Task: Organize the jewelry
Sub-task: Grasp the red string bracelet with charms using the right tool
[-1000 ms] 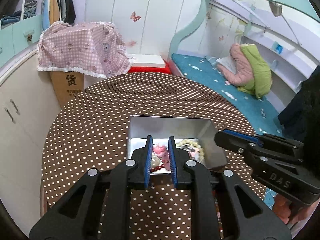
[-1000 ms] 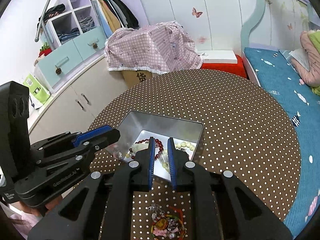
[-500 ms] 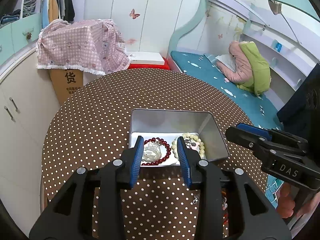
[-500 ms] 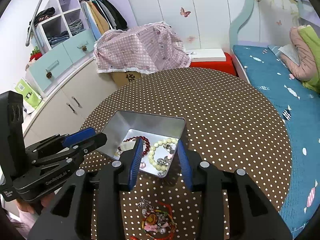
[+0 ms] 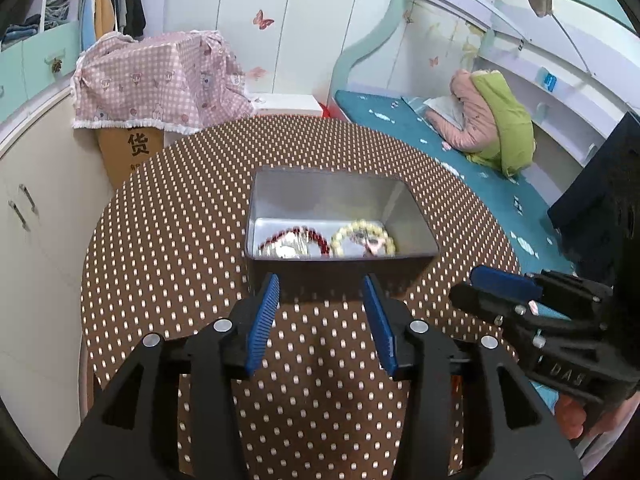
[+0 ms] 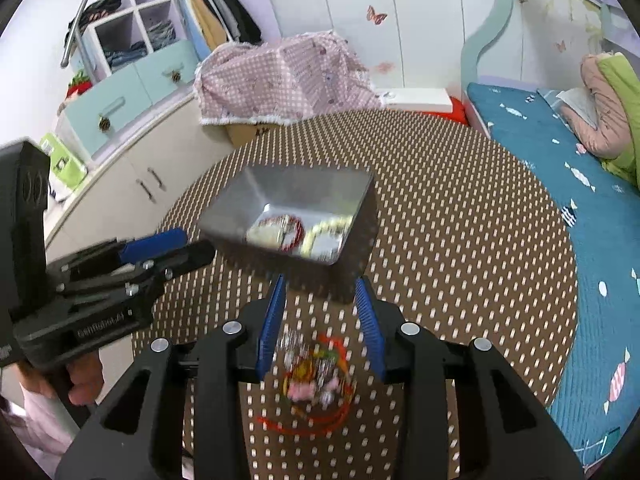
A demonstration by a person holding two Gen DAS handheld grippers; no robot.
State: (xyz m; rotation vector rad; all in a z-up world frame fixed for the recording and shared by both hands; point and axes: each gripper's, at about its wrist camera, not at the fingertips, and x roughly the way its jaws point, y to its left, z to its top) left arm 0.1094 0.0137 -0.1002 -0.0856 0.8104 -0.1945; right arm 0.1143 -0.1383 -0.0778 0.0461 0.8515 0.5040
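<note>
Both claws spread apart, empty, right claw (image 6: 320,316) above jewelry pile (image 6: 316,376), tin (image 5: 340,216) beyond left claw (image 5: 322,312)

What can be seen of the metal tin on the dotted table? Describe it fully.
The metal tin is a rectangular, open-topped box of dull silver metal with sloped, reflective walls. It sits upright and flat on the polka-dot tablecloth. Inside lie a red bead bracelet and a pale bead bracelet. No jaws touch it.

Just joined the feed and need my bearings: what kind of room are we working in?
Most likely a child's bedroom: a teal-framed bed with a blue mattress, white wardrobe doors with butterfly stickers, and open shelves of hanging clothes. The work surface is a round brown polka-dot table.
</note>
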